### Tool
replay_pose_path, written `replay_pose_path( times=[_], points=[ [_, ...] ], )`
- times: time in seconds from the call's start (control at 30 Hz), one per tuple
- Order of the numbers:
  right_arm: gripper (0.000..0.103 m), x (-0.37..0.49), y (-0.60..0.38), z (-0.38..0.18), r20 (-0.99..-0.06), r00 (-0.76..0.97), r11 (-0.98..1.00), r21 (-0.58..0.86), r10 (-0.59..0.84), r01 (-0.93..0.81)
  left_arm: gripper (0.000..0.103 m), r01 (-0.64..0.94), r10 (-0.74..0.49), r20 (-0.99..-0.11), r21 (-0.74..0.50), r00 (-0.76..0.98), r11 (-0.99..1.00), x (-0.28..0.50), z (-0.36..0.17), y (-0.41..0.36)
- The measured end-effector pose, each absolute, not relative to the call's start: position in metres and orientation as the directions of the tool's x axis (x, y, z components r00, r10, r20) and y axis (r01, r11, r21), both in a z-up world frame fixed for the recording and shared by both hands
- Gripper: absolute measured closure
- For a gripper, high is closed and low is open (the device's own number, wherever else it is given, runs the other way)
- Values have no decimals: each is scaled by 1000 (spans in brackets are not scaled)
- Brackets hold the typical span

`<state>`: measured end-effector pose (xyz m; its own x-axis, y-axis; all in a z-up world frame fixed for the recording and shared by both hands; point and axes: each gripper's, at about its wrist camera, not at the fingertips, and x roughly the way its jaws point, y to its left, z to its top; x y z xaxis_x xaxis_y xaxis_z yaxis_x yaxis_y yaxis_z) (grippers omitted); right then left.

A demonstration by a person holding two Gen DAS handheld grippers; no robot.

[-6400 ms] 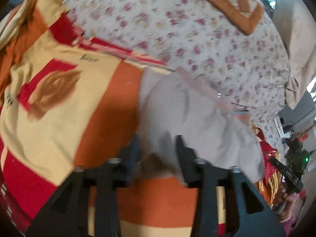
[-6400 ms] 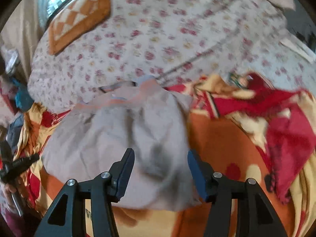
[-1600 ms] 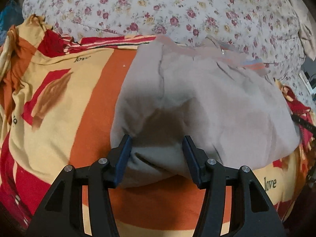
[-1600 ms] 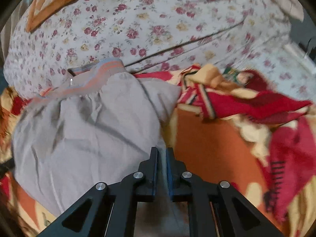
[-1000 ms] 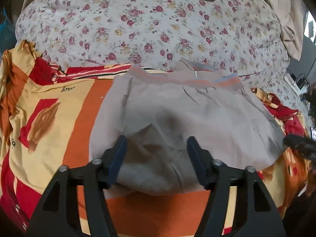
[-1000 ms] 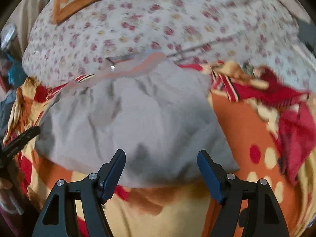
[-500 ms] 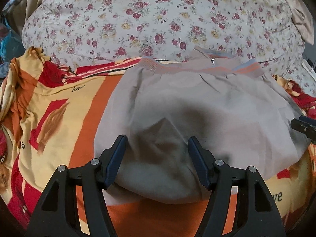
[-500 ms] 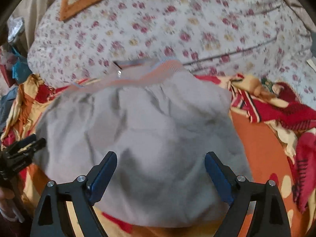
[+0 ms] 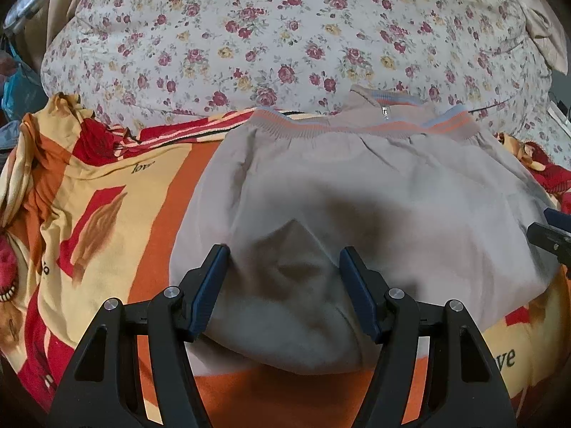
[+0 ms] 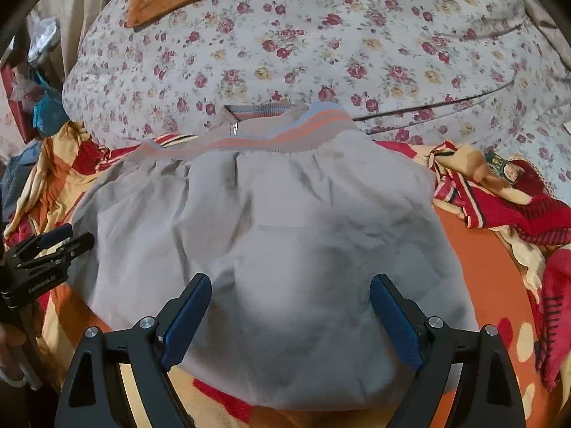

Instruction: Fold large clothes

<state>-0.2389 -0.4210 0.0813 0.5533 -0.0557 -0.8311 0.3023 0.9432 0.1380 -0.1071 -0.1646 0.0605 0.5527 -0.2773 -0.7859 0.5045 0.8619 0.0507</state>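
Left wrist view: at the far left lies an orange, yellow and red printed blanket (image 9: 107,192) with the word "love" on it, spread across the near part of the bed. To its right, resting on that blanket, is the grey zip-front garment with an orange-and-blue striped ribbed band (image 9: 357,185). It lies as a compact, roughly rectangular bundle with the ribbed band along its far edge, touching the white quilt with red and yellow roses (image 9: 285,35) behind. The left gripper (image 9: 285,278) hangs over the near left part of the grey cloth with its jaws spread wide and nothing between them; a raised crease of cloth sits just beyond the fingertips. At the right edge of this view, the tips of the right gripper (image 9: 549,232) show beside the garment.

In the right wrist view, the right gripper (image 10: 289,306) is likewise spread wide and empty above the near right part of the garment (image 10: 285,214). A rumpled stretch of blanket (image 10: 499,196) lies to its right.

As a judgement, the folding looks well advanced: no sleeves are visible and the outline is tidy. What seems left is smoothing the creases and perhaps one more fold in half. Neither claw has hold of the cloth for that.
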Motion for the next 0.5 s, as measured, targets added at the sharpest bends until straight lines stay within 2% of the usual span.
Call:
replay_pose_path(
  times=[0.5],
  points=[
    [14, -240, -425, 77, -844, 531, 934, 125, -77, 334, 38, 495, -275, -783, 48, 558, 868, -107, 60, -166]
  ],
)
